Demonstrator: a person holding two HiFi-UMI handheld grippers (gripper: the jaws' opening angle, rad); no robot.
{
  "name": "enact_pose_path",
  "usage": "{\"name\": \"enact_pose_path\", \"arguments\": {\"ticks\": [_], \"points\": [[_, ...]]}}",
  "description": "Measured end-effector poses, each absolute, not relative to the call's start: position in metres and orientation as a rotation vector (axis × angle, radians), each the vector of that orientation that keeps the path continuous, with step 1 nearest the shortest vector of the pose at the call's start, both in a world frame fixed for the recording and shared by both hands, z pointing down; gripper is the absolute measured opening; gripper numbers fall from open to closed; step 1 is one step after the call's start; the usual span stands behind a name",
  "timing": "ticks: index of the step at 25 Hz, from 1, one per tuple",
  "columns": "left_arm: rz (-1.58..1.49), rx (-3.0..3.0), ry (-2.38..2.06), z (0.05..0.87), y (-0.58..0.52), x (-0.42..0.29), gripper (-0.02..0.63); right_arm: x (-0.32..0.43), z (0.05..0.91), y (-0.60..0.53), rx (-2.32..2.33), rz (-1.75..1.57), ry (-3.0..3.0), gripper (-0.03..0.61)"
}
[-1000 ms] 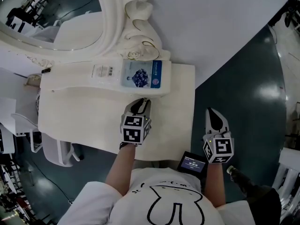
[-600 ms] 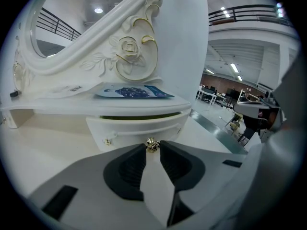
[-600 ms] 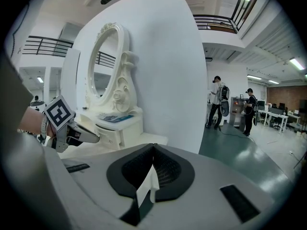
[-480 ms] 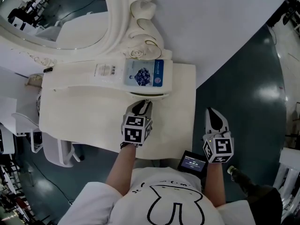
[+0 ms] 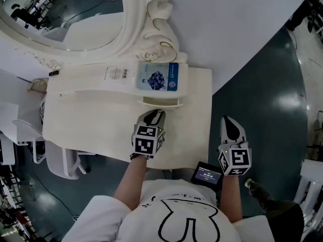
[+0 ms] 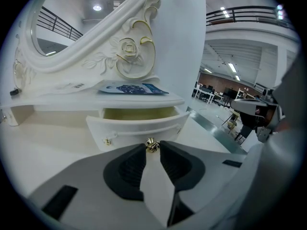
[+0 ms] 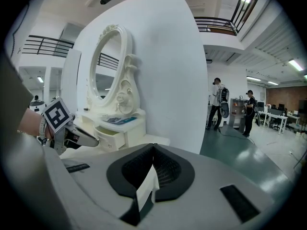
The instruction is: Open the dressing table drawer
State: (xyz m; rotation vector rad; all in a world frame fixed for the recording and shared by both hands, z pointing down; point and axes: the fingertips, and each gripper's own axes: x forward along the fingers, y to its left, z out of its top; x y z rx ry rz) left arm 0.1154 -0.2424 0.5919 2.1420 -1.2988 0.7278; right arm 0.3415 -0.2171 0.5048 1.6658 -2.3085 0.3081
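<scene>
The white dressing table (image 5: 96,130) carries a raised shelf under an oval mirror (image 5: 60,14). From beneath the shelf a curved drawer (image 5: 160,103) stands partly pulled out, its pale inside (image 6: 136,113) showing. My left gripper (image 5: 152,116) is shut on the drawer's small gold knob (image 6: 152,146), which sits pinched between the two fingertips of that gripper (image 6: 152,148). My right gripper (image 5: 229,127) hangs over the dark floor to the right of the table, shut and holding nothing; its jaws (image 7: 153,148) meet tip to tip.
A blue face-mask packet (image 5: 158,78) lies on the shelf above the drawer. A white wall panel (image 5: 242,24) stands behind the table. A white chair (image 5: 60,163) sits at the table's left. A small screen (image 5: 207,174) hangs at the person's waist. Two people (image 7: 218,104) stand far off.
The drawer has slid out from under the shelf toward me, with my left gripper on its knob. The right gripper has stayed put.
</scene>
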Motion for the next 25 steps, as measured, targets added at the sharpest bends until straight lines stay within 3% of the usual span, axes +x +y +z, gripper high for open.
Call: {"name": "enact_pose_path", "arguments": {"ticks": [25], "points": [[0.723,2.163,-1.259,0.592,-0.215,0.113,0.107,0.334,0.5,-0.19,1.688,0.29,-2.288,0.028]]}}
